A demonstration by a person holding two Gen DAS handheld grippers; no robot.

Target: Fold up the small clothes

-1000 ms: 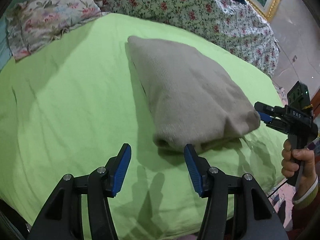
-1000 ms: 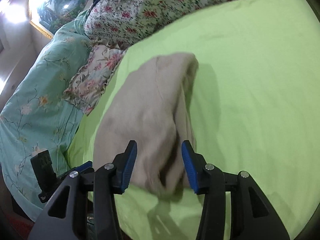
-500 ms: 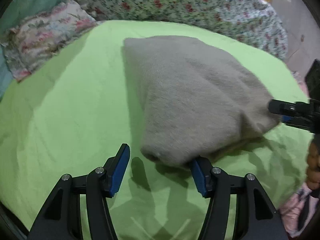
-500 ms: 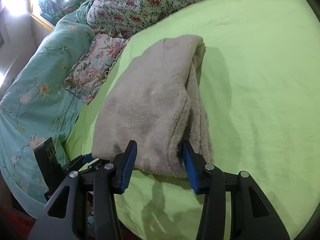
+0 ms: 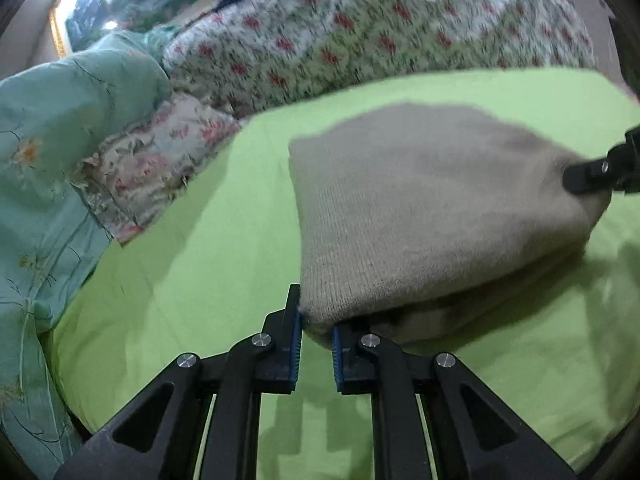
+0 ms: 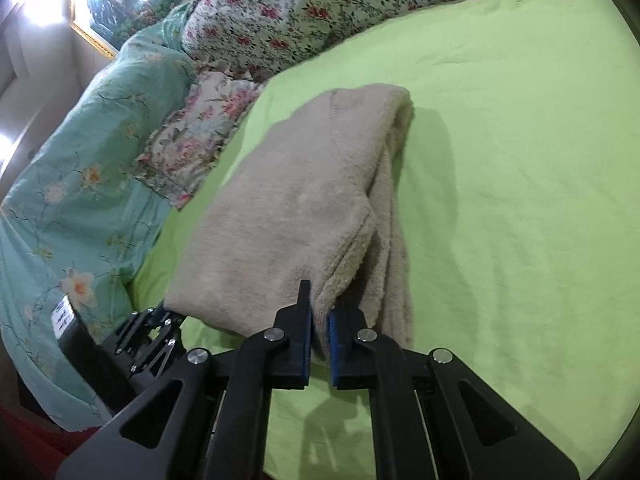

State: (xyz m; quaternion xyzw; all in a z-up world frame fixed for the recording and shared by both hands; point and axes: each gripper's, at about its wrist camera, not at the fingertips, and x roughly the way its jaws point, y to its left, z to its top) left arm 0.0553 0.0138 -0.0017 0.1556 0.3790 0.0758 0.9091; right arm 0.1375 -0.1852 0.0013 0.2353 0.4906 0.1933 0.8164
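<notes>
Both near corners of folded beige knitted garment (image 5: pixel 420 216) pinched: left gripper (image 5: pixel 316 326) and right gripper (image 6: pixel 319 322) just closed on cloth. Probably halfway; next fold pending.

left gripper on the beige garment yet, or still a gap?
Touching. Left wrist view: the left gripper, jaws just closed, pinches the beige garment's near corner between its blue pads.
</notes>
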